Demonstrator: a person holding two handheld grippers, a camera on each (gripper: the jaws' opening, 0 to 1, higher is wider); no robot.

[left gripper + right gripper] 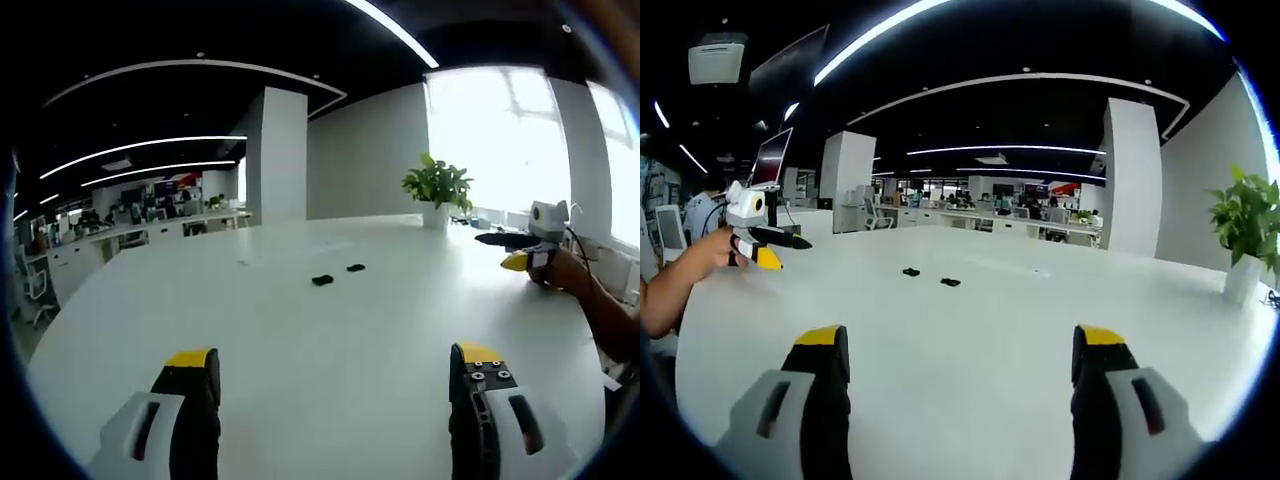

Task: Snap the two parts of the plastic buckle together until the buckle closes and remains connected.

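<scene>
Both the left gripper (335,372) and right gripper (958,352) gape wide above 2 unjoined buckle parts (322,280).

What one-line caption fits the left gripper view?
Open left gripper faces two separate black buckle parts on the white table.

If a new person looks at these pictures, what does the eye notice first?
Two small black buckle parts lie apart on the big white table, far from both open grippers. A potted plant stands at the table's far edge, near a bright window.
</scene>
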